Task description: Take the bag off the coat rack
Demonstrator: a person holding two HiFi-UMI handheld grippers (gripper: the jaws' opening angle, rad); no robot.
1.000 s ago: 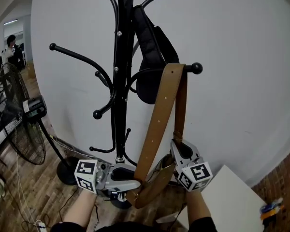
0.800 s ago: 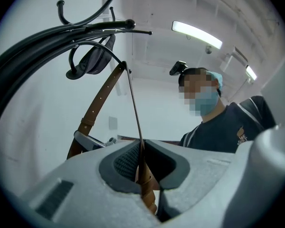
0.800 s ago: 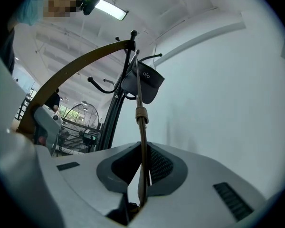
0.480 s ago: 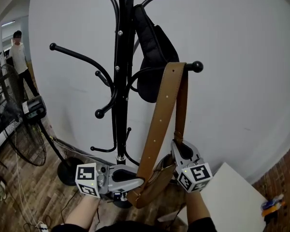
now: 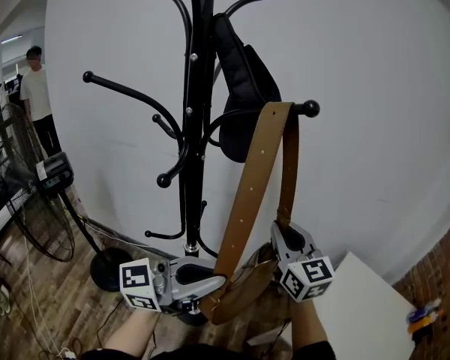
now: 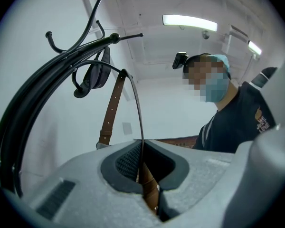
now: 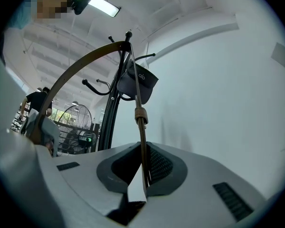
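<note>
The head camera is looking down the coat rack (image 5: 191, 163) toward the floor (image 5: 30, 306). The gripper cameras are peering upward, close behind the left tongs (image 6: 142, 161) and right tongs (image 7: 142, 169), sharing the rack and brown strap (image 5: 251, 193).

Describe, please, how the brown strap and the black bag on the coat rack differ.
The brown strap drapes long over a lower ball-tipped hook; the black bag hangs short and higher up the coat rack. The brown strap is clamped by the left tongs and right tongs; the black bag is untouched. Both hang on the same coat rack.
</note>
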